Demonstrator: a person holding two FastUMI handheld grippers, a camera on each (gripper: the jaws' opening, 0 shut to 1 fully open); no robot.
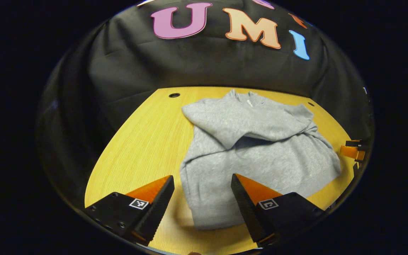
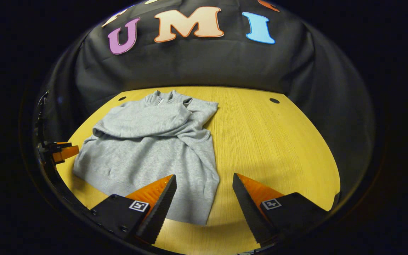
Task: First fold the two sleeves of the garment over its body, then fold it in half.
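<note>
Left claw spread wide, nothing between the fingers, hovering above the near hem corner of the sweatshirt. Right claw likewise spread wide, gripping nothing, poised over the opposite near hem corner of the sweatshirt with one finger above fabric, the other above bare worktop.

Grey sweatshirt flat on the yellow wood-grain worktop, hem toward the claws, collar toward the far edge. Both sleeves already folded in across the chest, one overlapping the other. Not yet folded in half.

In the left gripper view, tip of the right claw at the far right edge, just beside the sweatshirt. In the right gripper view, tip of the left claw at the far left edge, near the hem.

Two dark round holes near the worktop's far edge. Black cloth wall behind.
</note>
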